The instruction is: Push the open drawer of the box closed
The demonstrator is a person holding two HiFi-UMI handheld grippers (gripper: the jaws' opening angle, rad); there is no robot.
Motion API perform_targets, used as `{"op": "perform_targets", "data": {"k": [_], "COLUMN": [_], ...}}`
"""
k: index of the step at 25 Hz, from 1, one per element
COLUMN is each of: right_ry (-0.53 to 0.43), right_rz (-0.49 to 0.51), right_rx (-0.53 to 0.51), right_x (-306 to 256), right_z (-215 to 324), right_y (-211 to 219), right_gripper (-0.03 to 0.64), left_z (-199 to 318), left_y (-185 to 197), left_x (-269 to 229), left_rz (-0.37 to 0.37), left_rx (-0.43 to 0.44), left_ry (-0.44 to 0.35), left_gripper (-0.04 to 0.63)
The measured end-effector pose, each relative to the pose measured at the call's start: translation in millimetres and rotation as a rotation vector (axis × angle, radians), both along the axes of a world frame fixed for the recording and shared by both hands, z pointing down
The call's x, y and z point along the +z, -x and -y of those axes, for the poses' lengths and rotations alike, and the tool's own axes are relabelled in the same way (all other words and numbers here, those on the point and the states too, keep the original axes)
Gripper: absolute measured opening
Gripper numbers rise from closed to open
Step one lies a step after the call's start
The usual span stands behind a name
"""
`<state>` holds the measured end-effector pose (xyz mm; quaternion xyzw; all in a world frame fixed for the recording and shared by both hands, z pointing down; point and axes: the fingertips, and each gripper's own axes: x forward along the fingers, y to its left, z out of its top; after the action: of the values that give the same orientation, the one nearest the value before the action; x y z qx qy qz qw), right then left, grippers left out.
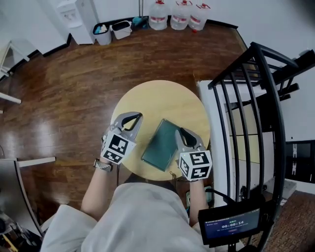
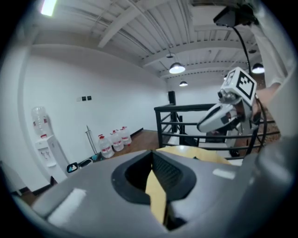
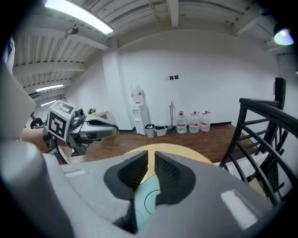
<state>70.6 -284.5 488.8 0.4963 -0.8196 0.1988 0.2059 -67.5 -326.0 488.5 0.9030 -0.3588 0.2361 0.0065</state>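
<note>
Closest to us is our own pale shirt [image 1: 133,216], low in the head view, with a wristwatch [image 1: 103,165] on the left wrist. Just beyond it we hold the left gripper [image 1: 134,118] clenched on nothing, jaws together, over the left edge of the round yellow table [image 1: 162,96]. Our right gripper [image 1: 183,133] has its jaws a narrow slit apart with nothing between them; through the slit we see the table and the teal box [image 1: 161,142]. That box lies flat on the near half of the table between the two grippers, with the right gripper over its right edge. From above we cannot tell whether its drawer is in or out.

A black railing [image 1: 251,98] stands just right of the table. Along the far wall are three water bottles [image 1: 179,15] with red caps, two bins [image 1: 113,30] and a white water dispenser [image 1: 74,15], all on the wooden floor [image 1: 64,98]. We find the bottle labels too small to read. A small screen [image 1: 231,224] at lower right shows a timer that seems to read 00:00:14.
</note>
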Motion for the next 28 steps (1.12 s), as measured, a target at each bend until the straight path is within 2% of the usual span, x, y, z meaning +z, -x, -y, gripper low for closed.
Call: {"op": "perform_targets", "data": {"k": [3, 7, 15, 20, 28], "right_ry": [-0.105, -0.267, -0.495, -0.556, -0.563], "right_rz": [-0.037, -0.087, -0.083, -0.091, -0.120], "right_rx": [0.026, 0.056, 0.115, 0.122, 0.163], "right_x": [-24, -64, -129, -148, -155], "right_z": [7, 23, 20, 15, -1], "right_y": [0, -3, 3, 9, 9], "right_gripper": [0.005, 0.003, 0.003, 0.003, 0.003], "left_z": [1, 7, -6, -11, -25], "left_y": [5, 8, 11, 17, 17], "left_x": [-18, -51, -117, -139, -136], "left_rz": [-0.072, -0.152, -0.248, -0.271, -0.273], "left_rx": [-0.038, -0.086, -0.055, -0.046, -0.030], "left_ry": [-0.015, -0.080, -0.256, -0.320, -0.315], "left_gripper": [0.008, 0.008, 0.008, 0.008, 0.008]}}
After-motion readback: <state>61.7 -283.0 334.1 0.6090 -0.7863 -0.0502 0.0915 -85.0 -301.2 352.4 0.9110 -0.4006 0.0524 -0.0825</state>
